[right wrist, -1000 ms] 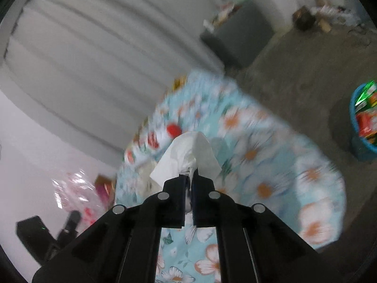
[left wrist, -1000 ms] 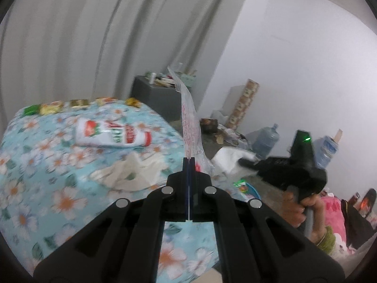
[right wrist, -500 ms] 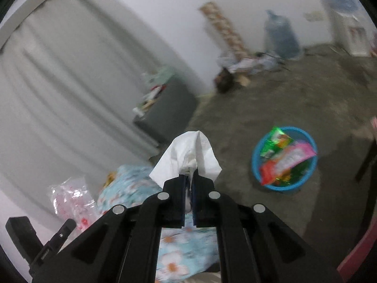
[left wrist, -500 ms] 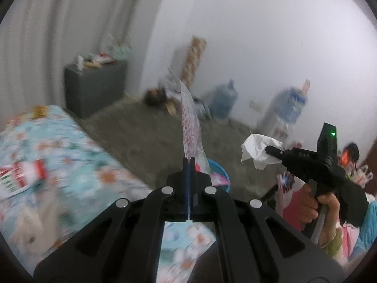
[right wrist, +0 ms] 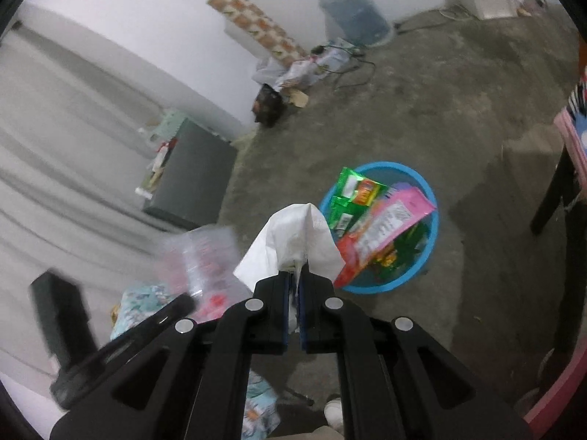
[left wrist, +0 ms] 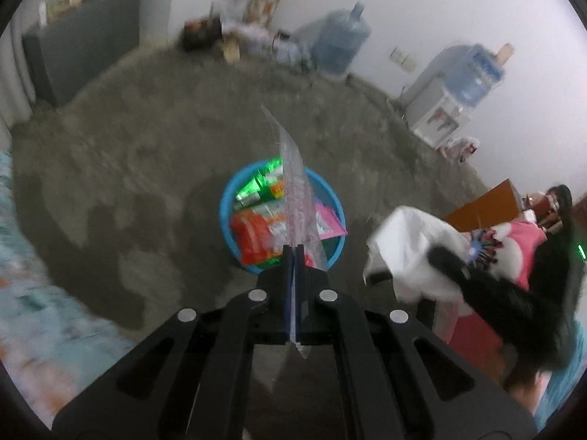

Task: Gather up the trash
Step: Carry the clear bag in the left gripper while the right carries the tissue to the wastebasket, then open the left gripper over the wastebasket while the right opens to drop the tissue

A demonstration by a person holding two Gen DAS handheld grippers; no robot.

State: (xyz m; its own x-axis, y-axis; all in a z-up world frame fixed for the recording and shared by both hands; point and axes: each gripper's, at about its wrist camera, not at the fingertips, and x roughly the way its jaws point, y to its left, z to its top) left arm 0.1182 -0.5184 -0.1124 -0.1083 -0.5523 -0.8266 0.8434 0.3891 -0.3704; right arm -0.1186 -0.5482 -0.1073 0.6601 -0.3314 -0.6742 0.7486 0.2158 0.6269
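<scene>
**Both claws loaded over the basin, drop not yet made**

We see the left gripper (left wrist: pixel 292 256) pressed together on a thin clear plastic wrapper with pink print (left wrist: pixel 297 198), which stands up edge-on from the pads. The right gripper (right wrist: pixel 293 278) pinches a crumpled white paper tissue (right wrist: pixel 293 238). The round blue plastic basin (right wrist: pixel 429 201) sits on the grey concrete floor (right wrist: pixel 458 91), already holding green, red and pink snack packets (right wrist: pixel 389 220).

Risks, as we judge them: the wrapper is light and flat, so if released from this height it may flutter and land on the floor beside the basin. The tissue may cling to the pads or snag there (a strand hangs between the jaws). The two grippers are near each other, so one could knock the other's load. The basin is already heaped, and new pieces could slide off the packets over the rim.

View differences: the left wrist view lines the wrapper up right over the basin and shows the right gripper with its tissue off to the right, plus a water dispenser (left wrist: pixel 440 110). The right wrist view shows the basin sharply, off to the right of the tissue and not beneath it, the wrapper's broad face (right wrist: pixel 205 256), and a grey cabinet (right wrist: pixel 190 183) by the curtain.
</scene>
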